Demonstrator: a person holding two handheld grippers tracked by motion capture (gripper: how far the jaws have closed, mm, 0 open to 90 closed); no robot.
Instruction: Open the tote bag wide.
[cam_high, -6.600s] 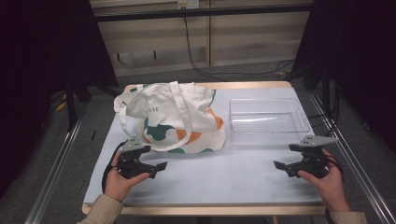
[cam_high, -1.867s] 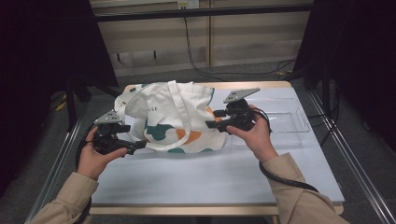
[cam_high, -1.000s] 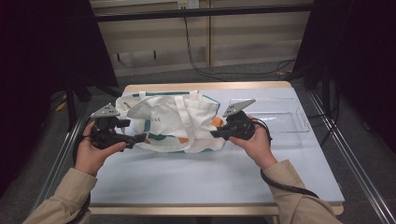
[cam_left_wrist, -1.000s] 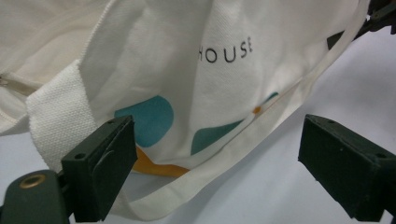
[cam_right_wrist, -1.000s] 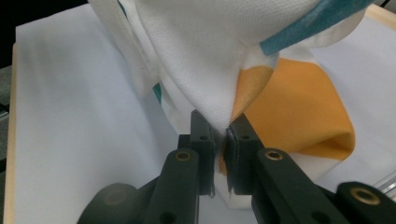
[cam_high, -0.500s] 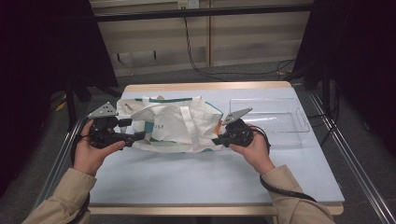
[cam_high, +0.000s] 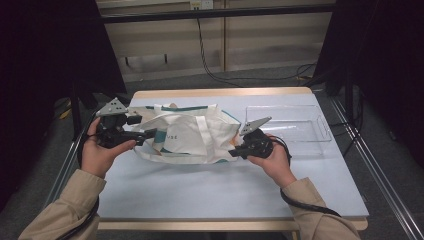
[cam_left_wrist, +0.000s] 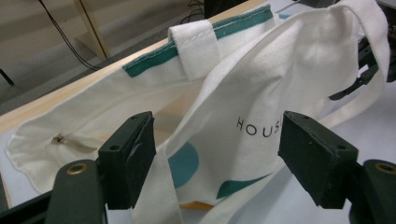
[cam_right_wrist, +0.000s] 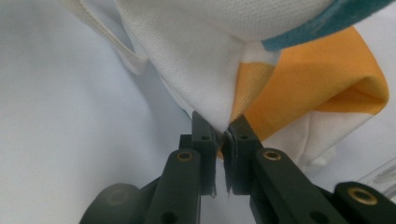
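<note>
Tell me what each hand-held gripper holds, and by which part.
The right hand-held gripper pinches the tote bag by a corner at its side seam. The left hand-held gripper straddles its other end, holding nothing.

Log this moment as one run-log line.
left claw: jaws apart, just been closing around tote bag edge, strap between | right claw: shut on tote bag corner | clear tray: untouched

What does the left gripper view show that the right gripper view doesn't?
Left gripper view: the left tongs standing apart around the tote bag, its black lettering and a teal-edged rim; they have just been closing. Right gripper view: the right tongs shut on a bag corner, beside an orange patch. Both: white bag fabric on the pale table.
</note>
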